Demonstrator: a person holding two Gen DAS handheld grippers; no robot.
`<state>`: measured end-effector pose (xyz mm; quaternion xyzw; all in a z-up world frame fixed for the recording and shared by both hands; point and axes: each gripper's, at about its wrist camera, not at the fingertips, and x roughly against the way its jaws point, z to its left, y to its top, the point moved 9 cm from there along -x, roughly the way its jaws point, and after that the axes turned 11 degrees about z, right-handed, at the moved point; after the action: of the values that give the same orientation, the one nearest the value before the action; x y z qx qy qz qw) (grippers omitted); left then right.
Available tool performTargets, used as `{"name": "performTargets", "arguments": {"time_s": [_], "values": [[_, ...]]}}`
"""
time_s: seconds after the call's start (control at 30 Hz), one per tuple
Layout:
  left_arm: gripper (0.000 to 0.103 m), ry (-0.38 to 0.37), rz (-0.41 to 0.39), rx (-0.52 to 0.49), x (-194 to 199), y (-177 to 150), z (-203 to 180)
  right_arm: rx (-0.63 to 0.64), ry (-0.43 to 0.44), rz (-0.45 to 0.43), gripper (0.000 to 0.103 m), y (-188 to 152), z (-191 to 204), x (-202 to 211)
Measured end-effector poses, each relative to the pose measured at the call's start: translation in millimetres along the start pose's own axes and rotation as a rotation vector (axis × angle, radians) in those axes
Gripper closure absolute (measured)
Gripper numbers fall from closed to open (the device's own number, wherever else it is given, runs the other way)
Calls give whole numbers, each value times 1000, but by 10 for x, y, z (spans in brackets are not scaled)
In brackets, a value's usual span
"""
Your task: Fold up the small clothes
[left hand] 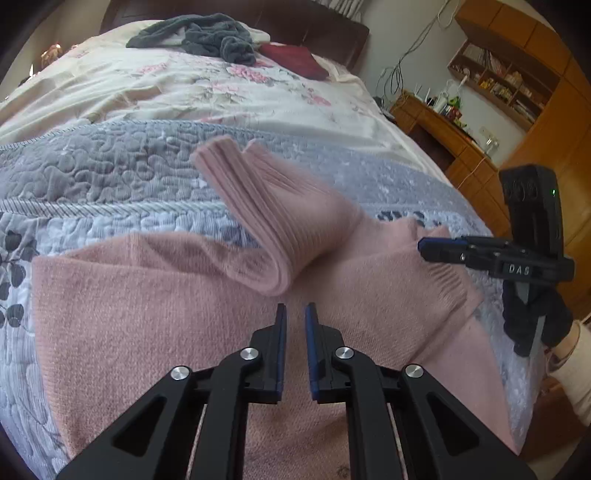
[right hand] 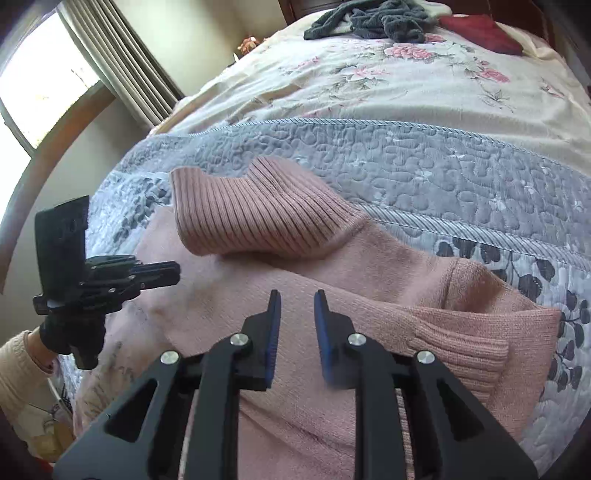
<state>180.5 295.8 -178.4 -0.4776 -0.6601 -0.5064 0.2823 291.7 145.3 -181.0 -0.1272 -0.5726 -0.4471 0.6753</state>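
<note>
Quilted bed (left hand: 110,177), pink ribbed sweater (right hand: 295,295) flat, collar flopped

Bedroom surroundings beyond the folding spot

A crumpled dark grey knitted garment (left hand: 207,35) and a dark red cushion (left hand: 295,59) lie at the frame's top; wooden shelving (left hand: 509,81) stands upper right.

Sweater (left hand: 155,314) spread on quilt (left hand: 92,173) at frame centre, its collar (left hand: 258,206) flopped over the body, left gripper (left hand: 295,321) low centre above it, right gripper (left hand: 423,248) at right edge, heaped clothes (left hand: 207,35) top centre.
</note>
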Motion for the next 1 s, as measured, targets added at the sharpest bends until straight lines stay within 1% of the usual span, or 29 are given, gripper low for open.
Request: {"name": "performTargets", "arguments": {"time_s": [0.03,0.07,0.1,0.13,0.17,0.2,0.23,0.27,0.3,0.33,0.37,0.43,0.5,0.53,0.57,0.6,0.63,0.67,0.7,0.8,0.87,0.9,1.0], "values": [[93,6,2,4,-6,2,23,-1,-3,4,78,50,-8,-18],[93,6,-7,20,9,27,56,-10,2,2,74,131,-18,-27],[89,-1,-25,44,43,79,96,-25,10,5,59,220,-32,-45],[83,-16,-47,79,89,163,149,-42,19,12,49,339,-51,-77],[64,-22,-77,120,144,257,216,-57,21,11,40,464,-73,-110],[55,-32,-112,154,197,361,275,-68,23,17,40,606,-97,-165],[54,-53,-137,185,230,479,335,-83,28,29,40,743,-133,-242],[52,-70,-145,217,229,589,398,-103,37,42,40,877,-175,-327],[43,-84,-138,250,197,680,456,-122,51,52,40,991,-202,-410],[40,-113,-120,283,129,772,513,-138,62,64,40,1100,-220,-511],[40,-144,-103,313,52,845,561,-144,71,83,40,1189,-223,-624],[40,-200,-61,382,-135,952,643,-151,67,117,40,1311,-210,-853],[40,-232,-26,443,-303,992,716,-145,63,167,40,1378,-165,-1095],[41,-245,-22,462,-362,995,737,-133,44,194,40,1384,-137,-1217],[42,-254,-28,473,-403,998,749,-115,4,217,40,1376,-123,-1323],[47,-255,-34,478,-434,996,764,-83,-47,215,48,1379,-104,-1382],[52,-263,-40,480,-453,995,763,-49,-74,201,58,1394,-68,-1392],[64,-277,-44,482,-463,993,756,-42,-54,191,88,1401,-25,-1377],[74,-289,-51,482,-455,989,741,-58,-17,176,92,1402,1,-1320],[86,-303,-108,426,-285,1015,612,-52,21,56,92,1409,37,-927],[91,-301,-144,354,-111,1018,462,-43,61,-15,92,1364,53,-598],[91,-298,-159,312,-25,1012,375,-33,74,-43,92,1308,69,-434],[91,-275,-181,197,189,916,140,7,101,-84,92,1122,134,-53]]}}
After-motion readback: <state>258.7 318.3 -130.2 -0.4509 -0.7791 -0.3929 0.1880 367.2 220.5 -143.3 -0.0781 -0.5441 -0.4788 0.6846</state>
